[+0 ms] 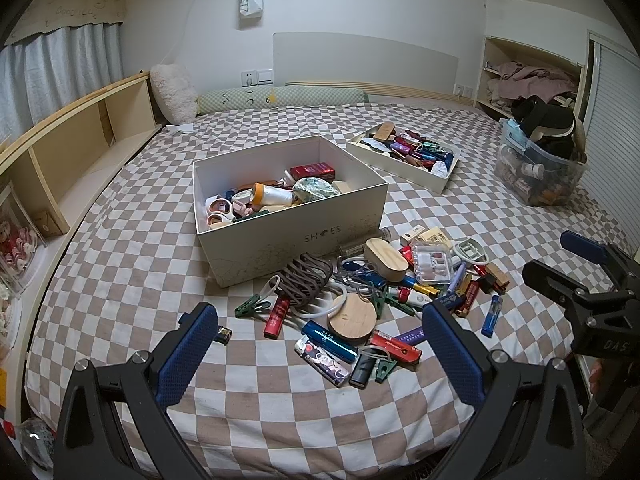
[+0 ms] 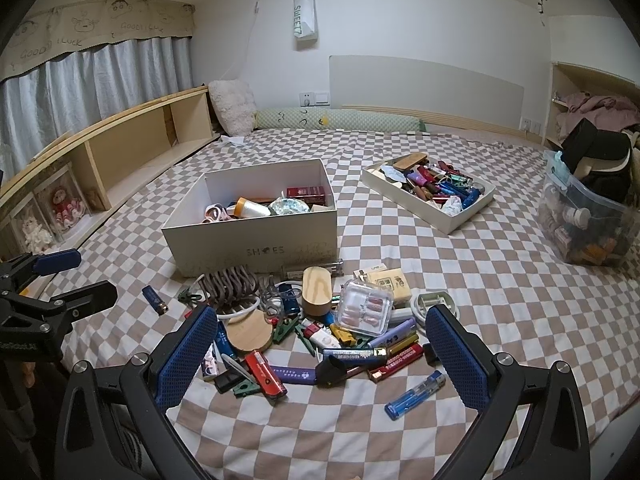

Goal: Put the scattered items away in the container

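A white shoe box (image 1: 280,236) (image 2: 256,246) stands open on the checkered bed, holding several small items. A pile of scattered items lies in front of it: lighters, clips, a coiled brown cord (image 1: 306,284) (image 2: 230,284), a round wooden disc (image 1: 352,318) (image 2: 250,334), an oval wooden box (image 1: 386,254) (image 2: 316,290) and a clear plastic case (image 1: 434,262) (image 2: 364,306). My left gripper (image 1: 320,356) is open and empty, hovering before the pile. My right gripper (image 2: 320,356) is open and empty, also before the pile. It shows at the right edge of the left wrist view (image 1: 560,260).
A shallow white tray (image 1: 442,182) (image 2: 456,224) full of small items sits behind on the right. A clear plastic bin (image 1: 536,172) (image 2: 584,224) stands at the far right. A wooden shelf (image 1: 80,148) runs along the left. A blue lighter (image 2: 416,394) lies apart from the pile.
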A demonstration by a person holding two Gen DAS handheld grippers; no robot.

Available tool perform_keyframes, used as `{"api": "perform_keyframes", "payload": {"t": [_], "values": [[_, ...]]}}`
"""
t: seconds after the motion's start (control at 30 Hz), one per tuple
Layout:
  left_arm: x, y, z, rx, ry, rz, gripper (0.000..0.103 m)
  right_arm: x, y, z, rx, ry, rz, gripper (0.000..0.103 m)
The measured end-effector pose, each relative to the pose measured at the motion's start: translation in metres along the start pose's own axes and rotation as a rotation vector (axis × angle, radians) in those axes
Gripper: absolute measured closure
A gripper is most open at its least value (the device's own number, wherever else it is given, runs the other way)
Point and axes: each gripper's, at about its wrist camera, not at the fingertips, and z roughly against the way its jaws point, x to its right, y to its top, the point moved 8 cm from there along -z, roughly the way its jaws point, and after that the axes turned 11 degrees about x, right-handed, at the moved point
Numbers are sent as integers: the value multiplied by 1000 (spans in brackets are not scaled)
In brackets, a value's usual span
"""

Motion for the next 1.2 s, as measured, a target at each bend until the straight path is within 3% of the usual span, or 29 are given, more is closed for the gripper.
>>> {"api": "perform_keyframes", "payload": {"t": [0.9, 1.2], "values": [[-2, -8, -2, -5, -1, -4, 0, -2, -1, -3, -19, 10, 4, 0], [5, -12, -1, -13, -38, -9, 0, 4, -14, -12, -52, 7, -8, 0]]}}
